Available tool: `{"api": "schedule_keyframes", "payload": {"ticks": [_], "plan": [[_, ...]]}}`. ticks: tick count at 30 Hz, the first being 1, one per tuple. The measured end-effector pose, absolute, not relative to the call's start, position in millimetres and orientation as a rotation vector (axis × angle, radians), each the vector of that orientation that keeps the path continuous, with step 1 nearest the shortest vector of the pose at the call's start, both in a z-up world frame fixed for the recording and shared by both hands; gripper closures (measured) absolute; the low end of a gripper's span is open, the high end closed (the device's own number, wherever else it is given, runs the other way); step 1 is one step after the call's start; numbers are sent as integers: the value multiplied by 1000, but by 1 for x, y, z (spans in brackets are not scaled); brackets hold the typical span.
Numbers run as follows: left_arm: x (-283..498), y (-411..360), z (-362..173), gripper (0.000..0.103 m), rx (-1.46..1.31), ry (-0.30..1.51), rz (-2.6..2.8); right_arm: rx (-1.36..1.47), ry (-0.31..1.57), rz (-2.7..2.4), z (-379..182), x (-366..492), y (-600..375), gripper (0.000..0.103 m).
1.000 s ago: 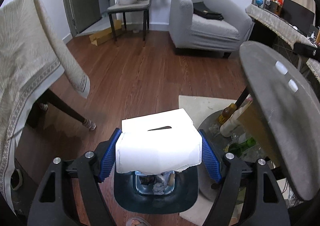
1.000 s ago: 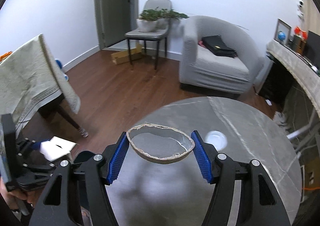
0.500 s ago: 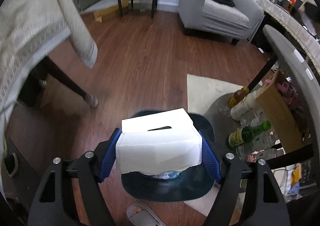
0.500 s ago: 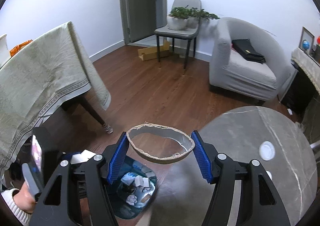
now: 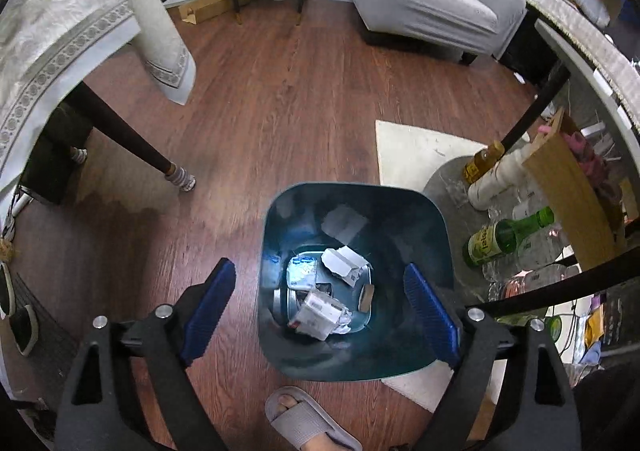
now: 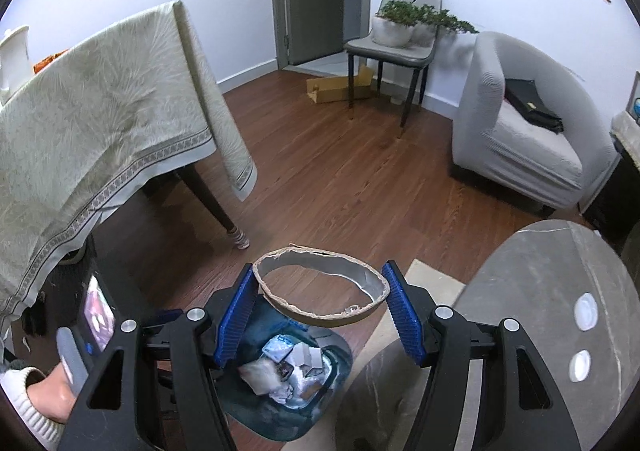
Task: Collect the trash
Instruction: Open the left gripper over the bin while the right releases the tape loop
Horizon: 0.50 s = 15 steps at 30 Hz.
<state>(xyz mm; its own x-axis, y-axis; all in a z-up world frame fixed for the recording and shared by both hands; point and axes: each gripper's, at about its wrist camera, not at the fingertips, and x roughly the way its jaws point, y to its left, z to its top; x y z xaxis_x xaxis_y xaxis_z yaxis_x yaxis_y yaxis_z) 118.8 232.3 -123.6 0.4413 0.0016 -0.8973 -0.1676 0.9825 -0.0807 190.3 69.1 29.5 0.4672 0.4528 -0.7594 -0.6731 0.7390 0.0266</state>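
- Wood floor point(image 5: 304, 99) carried the teal bin point(image 5: 352, 363), directly beneath both grippers for dropping.
- Left gripper point(image 5: 320, 303) jaws had just been opening, empty.
- Right gripper point(image 6: 320, 315) jaws clenched a torn cardboard ring point(image 6: 320, 317), bin at six o'clock.

The left gripper point(image 5: 320, 307) points steeply down, its jaws having just been opening, and they now stand wide with nothing between the blue pads point(image 5: 208, 303). The right gripper point(image 6: 322, 309) tilts down less sharply, its jaws pressed on both sides of a torn cardboard ring point(image 6: 320, 283) held across the gap. A hand point(image 6: 52, 395) in a white cuff grips the left handle.
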Motion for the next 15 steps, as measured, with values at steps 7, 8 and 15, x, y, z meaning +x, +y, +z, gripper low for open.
{"api": "schedule_keyframes", "payload": {"ticks": [7, 8, 15], "plan": [[107, 255, -105, 21, -192, 1045, 153, -335, 871, 712, 8, 187, 90, 38], [105, 261, -102, 23, -199, 1037, 164, -338, 878, 712, 5, 188, 91, 38], [99, 283, -83, 36, -239, 987, 175, -322, 934, 747, -17, 183, 108, 38]]}}
